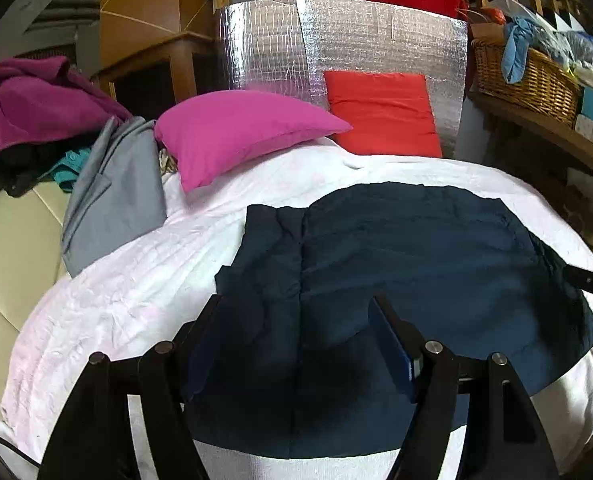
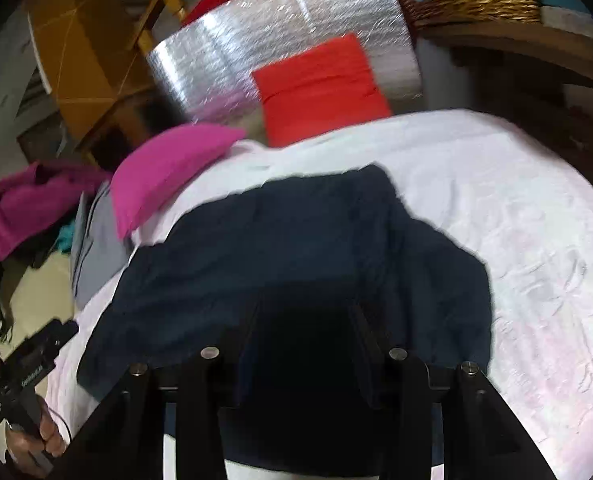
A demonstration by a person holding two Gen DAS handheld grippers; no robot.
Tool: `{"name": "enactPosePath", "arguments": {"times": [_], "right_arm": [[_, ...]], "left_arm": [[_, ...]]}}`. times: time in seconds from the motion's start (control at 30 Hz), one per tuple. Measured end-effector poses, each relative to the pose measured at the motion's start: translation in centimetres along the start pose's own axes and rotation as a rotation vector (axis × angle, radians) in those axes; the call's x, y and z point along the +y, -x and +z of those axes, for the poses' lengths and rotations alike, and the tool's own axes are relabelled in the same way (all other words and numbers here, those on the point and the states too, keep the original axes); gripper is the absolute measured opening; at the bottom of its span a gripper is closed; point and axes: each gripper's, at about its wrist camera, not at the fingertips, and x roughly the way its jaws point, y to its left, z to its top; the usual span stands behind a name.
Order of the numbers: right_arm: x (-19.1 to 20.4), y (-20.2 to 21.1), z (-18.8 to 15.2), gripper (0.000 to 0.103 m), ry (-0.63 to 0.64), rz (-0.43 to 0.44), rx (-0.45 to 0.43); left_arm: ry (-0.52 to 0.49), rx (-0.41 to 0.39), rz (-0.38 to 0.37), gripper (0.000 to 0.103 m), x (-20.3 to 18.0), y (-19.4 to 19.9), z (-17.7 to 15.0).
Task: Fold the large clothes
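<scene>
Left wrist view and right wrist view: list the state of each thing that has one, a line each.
Navy garment: folded, lying flat on the white bedspread.
Left tongs: open, empty.
Right tongs: open, empty.
Pink pillow: lying on bed.
Grey garment: unfolded, draped over bed edge.

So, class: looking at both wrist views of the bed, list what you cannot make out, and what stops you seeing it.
- Near edge of the navy garment: left wrist view, covered by the left hand-held gripper.
- Garment folds: right wrist view, motion blur and dark shadow by the right hand-held gripper.
- Wicker basket contents: too small and jumbled; cut off by the right wrist frame edge.
- Clothes pile under the purple garment: hidden by it.
</scene>
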Motion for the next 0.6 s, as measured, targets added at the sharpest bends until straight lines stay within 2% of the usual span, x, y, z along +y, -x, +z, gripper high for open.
{"name": "enactPosePath", "arguments": {"times": [0.1,0.23,0.4,0.6], "right_arm": [[0.3,-1.6,-0.3,0.044,0.006,-0.007,0.048],[-0.2,-4.9,-0.9,0.045,-0.004,-0.040,0.160],[-0.2,-5.2,-0.5,0.045,-0.009,-0.046,0.162],[2.0,-3.3,-0.4,0.046,0.044,0.074,0.122]], "left_arm": [[-0.009,0.002,0.011,0.073,-0.4,-0.1,0.0],[-0.017,0.003,0.025,0.073,-0.4,-0.4,0.0],[-0.022,0.004,0.035,0.073,-0.3,-0.6,0.0],[-0.016,0.021,0.053,0.073,0.0,-0.9,-0.2]]}}
